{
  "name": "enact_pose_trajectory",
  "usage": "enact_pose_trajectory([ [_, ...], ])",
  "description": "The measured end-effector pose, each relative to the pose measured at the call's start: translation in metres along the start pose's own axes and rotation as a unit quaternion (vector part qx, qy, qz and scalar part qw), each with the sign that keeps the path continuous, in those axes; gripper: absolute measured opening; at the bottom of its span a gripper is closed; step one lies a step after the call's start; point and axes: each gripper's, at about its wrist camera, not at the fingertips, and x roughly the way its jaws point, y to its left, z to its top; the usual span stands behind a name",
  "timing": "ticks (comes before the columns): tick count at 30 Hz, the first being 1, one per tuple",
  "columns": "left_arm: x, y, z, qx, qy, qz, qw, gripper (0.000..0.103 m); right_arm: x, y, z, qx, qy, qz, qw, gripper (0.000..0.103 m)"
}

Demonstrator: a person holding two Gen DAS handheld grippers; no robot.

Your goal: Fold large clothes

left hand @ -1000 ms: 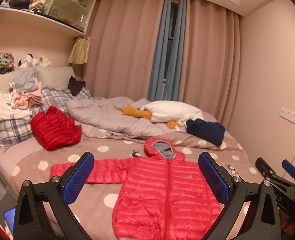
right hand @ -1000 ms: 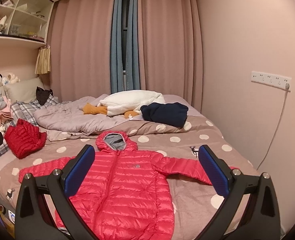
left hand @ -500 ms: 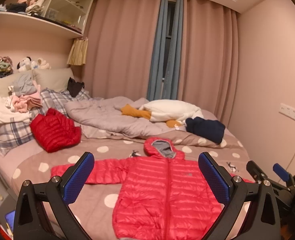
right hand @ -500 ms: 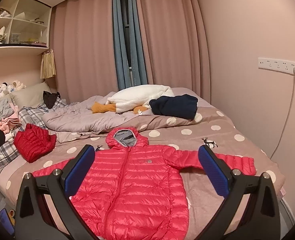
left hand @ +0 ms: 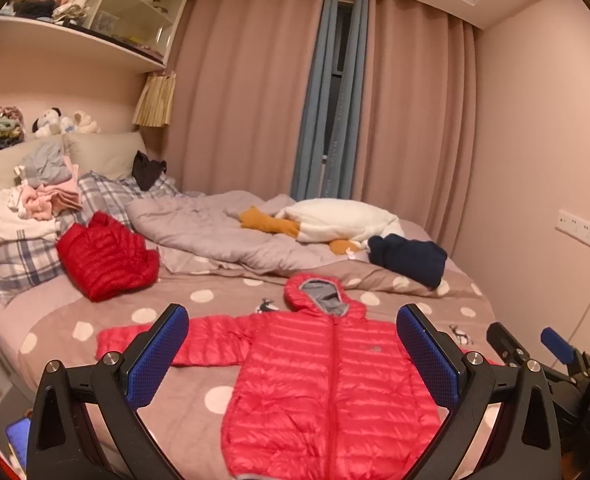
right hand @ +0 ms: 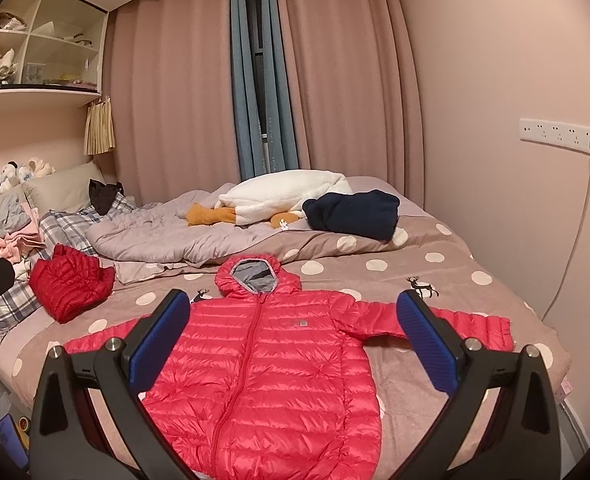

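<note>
A red hooded puffer jacket [left hand: 327, 380] lies flat on the polka-dot bed, front up, zipped, both sleeves spread out; it also shows in the right wrist view [right hand: 267, 368]. My left gripper [left hand: 291, 352] is open and empty, held above the jacket's near part. My right gripper [right hand: 291, 348] is open and empty, above the jacket's chest. The right gripper also shows at the right edge of the left wrist view [left hand: 535, 348].
A folded red puffer jacket [left hand: 103, 256] lies at the left on the bed [right hand: 475, 276]. A grey quilt [left hand: 215, 236], a white plush toy [left hand: 335, 220] and a navy garment [left hand: 407, 256] lie behind. A clothes pile [left hand: 39, 200] sits on plaid pillows. The wall is at right.
Both grippers have risen and drawn back a little, so more of the jacket and bed shows, including the right sleeve. The jacket has not moved. Both jaws stay open.
</note>
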Motion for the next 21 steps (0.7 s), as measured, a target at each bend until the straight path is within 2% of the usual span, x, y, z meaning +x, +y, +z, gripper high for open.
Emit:
enact_pose_trajectory([
  [21, 0.0036, 0.0048, -0.0020, -0.019, 0.012, -0.012, 0.9997, 0.103, 0.0010, -0.0039, 0.0005, -0.005, 0.005, -0.009, 1.000, 0.103],
])
